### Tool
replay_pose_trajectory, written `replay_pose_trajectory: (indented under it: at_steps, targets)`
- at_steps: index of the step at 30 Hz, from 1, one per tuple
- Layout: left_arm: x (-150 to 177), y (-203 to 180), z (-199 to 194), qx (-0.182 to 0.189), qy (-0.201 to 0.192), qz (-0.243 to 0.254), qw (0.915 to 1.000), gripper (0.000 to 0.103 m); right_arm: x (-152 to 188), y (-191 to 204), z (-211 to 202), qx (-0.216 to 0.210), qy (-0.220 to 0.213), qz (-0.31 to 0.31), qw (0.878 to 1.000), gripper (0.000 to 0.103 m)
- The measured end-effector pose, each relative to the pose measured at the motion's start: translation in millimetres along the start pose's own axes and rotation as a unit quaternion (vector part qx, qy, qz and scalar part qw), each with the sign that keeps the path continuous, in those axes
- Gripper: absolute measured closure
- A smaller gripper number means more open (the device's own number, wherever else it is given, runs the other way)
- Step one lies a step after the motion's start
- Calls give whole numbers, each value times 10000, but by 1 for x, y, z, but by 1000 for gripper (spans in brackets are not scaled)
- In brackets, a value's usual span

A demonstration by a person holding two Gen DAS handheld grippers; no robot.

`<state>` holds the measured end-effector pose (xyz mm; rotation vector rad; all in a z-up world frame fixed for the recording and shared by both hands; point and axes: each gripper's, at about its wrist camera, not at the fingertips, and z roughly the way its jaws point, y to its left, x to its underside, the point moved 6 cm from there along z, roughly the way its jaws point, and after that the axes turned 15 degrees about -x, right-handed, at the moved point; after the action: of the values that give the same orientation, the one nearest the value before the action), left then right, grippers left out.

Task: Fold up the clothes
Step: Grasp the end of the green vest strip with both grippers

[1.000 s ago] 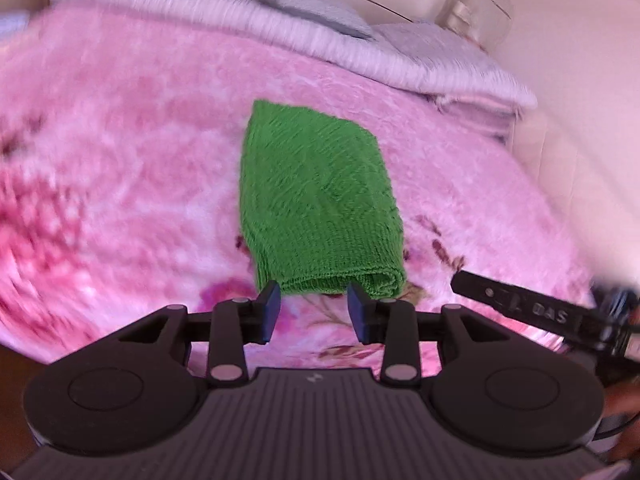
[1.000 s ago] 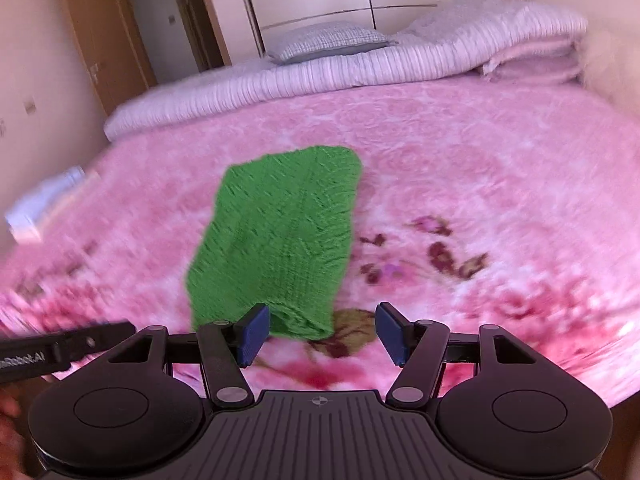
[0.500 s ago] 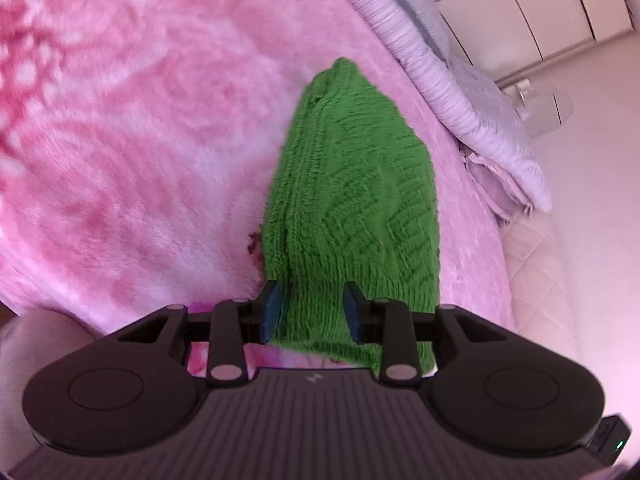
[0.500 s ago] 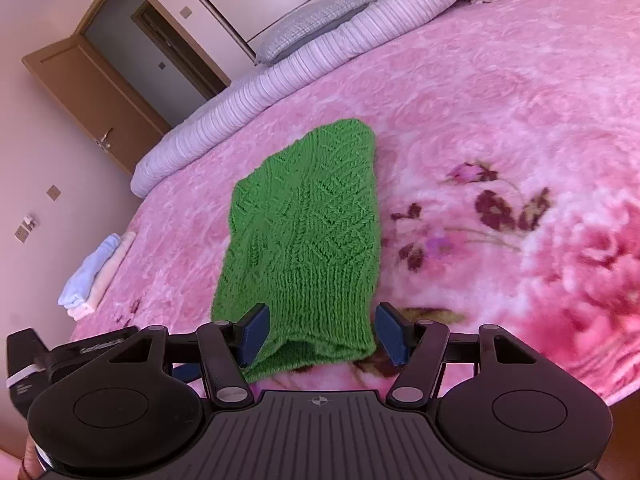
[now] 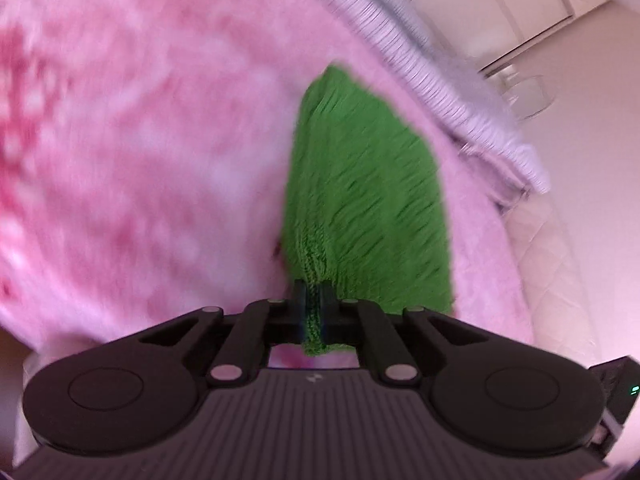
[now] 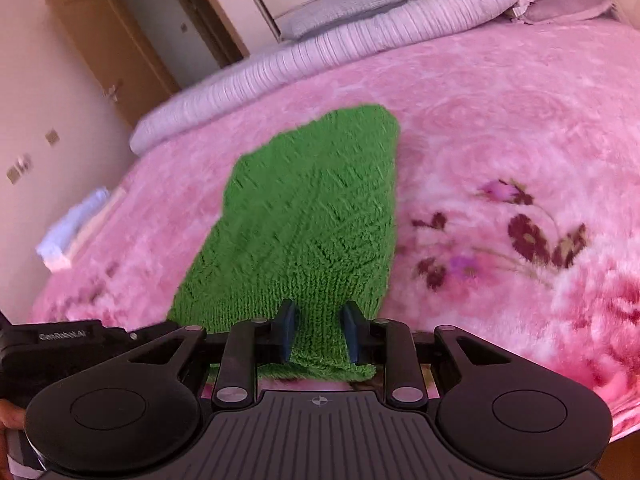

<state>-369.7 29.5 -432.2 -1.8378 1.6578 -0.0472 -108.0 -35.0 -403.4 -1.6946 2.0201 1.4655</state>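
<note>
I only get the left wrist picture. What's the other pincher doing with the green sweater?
Observer: The right gripper is closing its jaws on the near edge of the green knit sweater, the fabric bunched between them.
Operator: Is there other stuff on the bed?
Observer: Yes, a small stack of folded pale cloths sits at the far left edge of the pink blanket.
Operator: What's behind the bed?
Observer: A brown door, with a grey pillow at the head of the bed.
</note>
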Motion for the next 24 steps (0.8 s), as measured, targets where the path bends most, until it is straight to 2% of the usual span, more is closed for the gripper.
replay_pose_trajectory:
  at_steps: [3,5,6,8,10,13,17,19,21,24]
  targets:
    - [-1,-3,3,13,-26,26,10000,97,2,-11,0,-116,51,222,9997,71]
    - [-9,-7,-2,61,14,158,9999,94,-1,-17,-5,-127,66,374,9992,54]
    - [-13,-8,-5,77,16,176,9998,92,-3,-19,-8,-144,63,447,9989,52]
    - [-25,-7,-15,150,-48,92,9998,90,-9,-22,-15,-283,-13,649,9975,49]
    - [-36,-7,-20,312,-53,-16,9995,78,-16,-28,-21,-360,-172,869,9954,47]
    - [-51,-9,-12,466,60,-169,9988,76,-26,-43,-24,-410,-356,1265,9905,40]
    - [-67,-6,15,603,319,-537,9962,73,-34,-65,-22,-715,-606,2033,9746,37]
    - [-72,-1,30,693,511,-933,9919,66,-37,-73,-18,-852,-667,2306,9670,36]
    - [-74,3,41,831,694,-1337,9851,66,-41,-77,-12,-923,-658,2476,9622,35]
    - [-80,5,54,862,755,-1544,9813,65,-47,-80,0,-1009,-582,2583,9590,34]
